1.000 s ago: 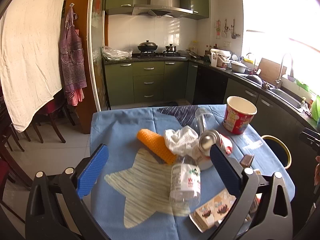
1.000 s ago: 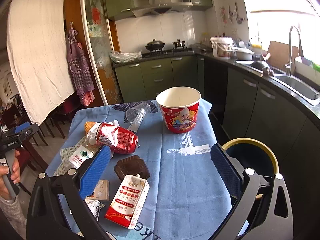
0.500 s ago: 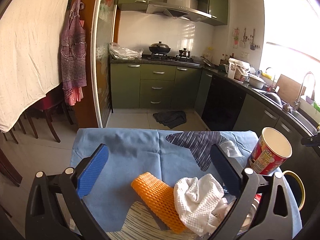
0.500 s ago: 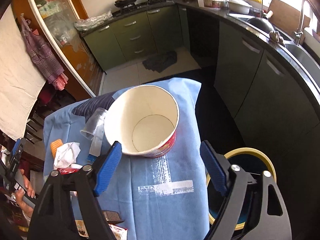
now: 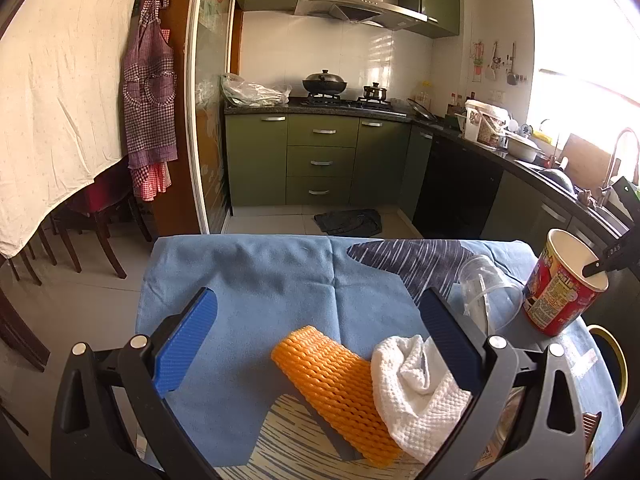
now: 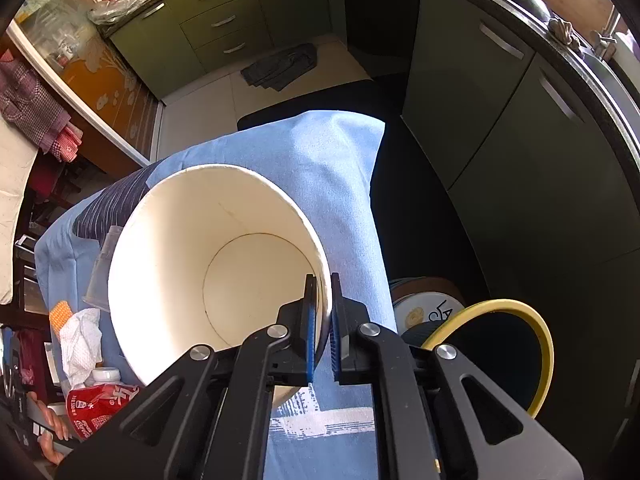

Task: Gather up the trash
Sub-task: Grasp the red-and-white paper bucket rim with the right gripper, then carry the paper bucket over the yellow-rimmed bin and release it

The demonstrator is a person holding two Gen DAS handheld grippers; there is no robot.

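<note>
My right gripper [image 6: 323,320] is shut on the near rim of the red paper noodle cup [image 6: 192,264], one finger inside and one outside; the cup is empty and white within. The cup also shows in the left wrist view [image 5: 560,292] at the table's right edge, with the right gripper's tip [image 5: 612,258] on its rim. My left gripper [image 5: 316,328] is open and empty above the blue tablecloth [image 5: 260,276]. An orange foam net [image 5: 336,384] and a white crumpled cloth [image 5: 420,384] lie between its fingers. The yellow-rimmed trash bin [image 6: 516,344] stands on the floor right of the table.
A clear plastic cup [image 5: 484,292] lies on its side beside the noodle cup. A crushed red can [image 6: 100,404] and a bottle cap end [image 6: 106,374] lie at the lower left. Kitchen cabinets [image 6: 520,120] run close along the right. A round tin [image 6: 428,312] sits by the bin.
My right gripper has moved onto the noodle cup and closed on its rim. My left gripper has edged forward over the foam net and cloth, still open.
</note>
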